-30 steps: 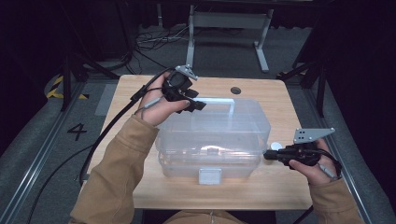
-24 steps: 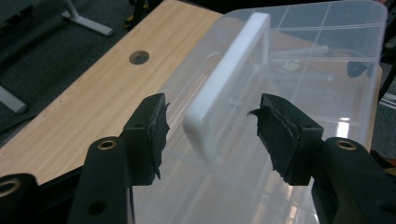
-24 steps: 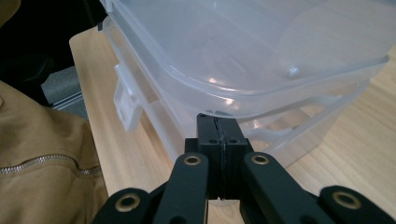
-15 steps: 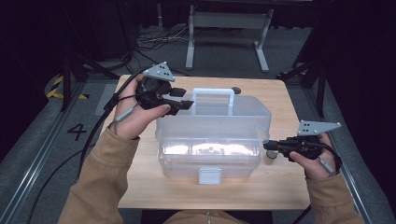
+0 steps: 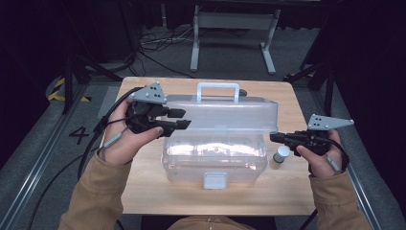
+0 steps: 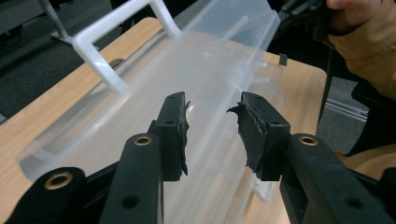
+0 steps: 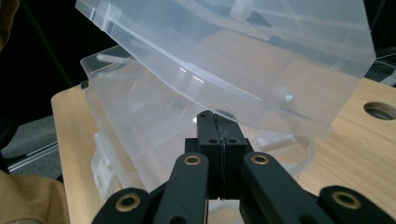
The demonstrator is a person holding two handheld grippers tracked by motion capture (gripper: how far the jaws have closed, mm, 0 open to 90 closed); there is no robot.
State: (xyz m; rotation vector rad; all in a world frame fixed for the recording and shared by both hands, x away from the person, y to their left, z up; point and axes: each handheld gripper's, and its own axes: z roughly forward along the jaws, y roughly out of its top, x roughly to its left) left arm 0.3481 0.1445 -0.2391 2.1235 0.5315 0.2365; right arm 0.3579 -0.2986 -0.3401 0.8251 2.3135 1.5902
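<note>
A clear plastic box (image 5: 215,160) stands mid-table, its lid (image 5: 225,115) tilted up and partly open, with a white handle (image 5: 218,88) on top. My left gripper (image 5: 184,120) is at the lid's left end. Its jaws have just been closing and still stand apart, and in the left gripper view (image 6: 212,126) the lid (image 6: 196,60) lies beyond them, not pinched. My right gripper (image 5: 274,137) is shut with nothing in it. Its tips (image 7: 216,120) sit just under the raised lid's (image 7: 243,51) right edge, above the box rim (image 7: 140,116).
A small grey-capped cylinder (image 5: 281,154) stands on the wooden table (image 5: 143,187) just right of the box, below my right gripper. A white latch (image 5: 214,180) hangs at the box front. A round hole (image 7: 380,110) is in the tabletop. Dark floor and a metal stand (image 5: 234,21) lie beyond.
The lid has swung up further. My left gripper has moved left from the handle to the lid's left end, jaws narrowing. The right gripper has hardly moved.
</note>
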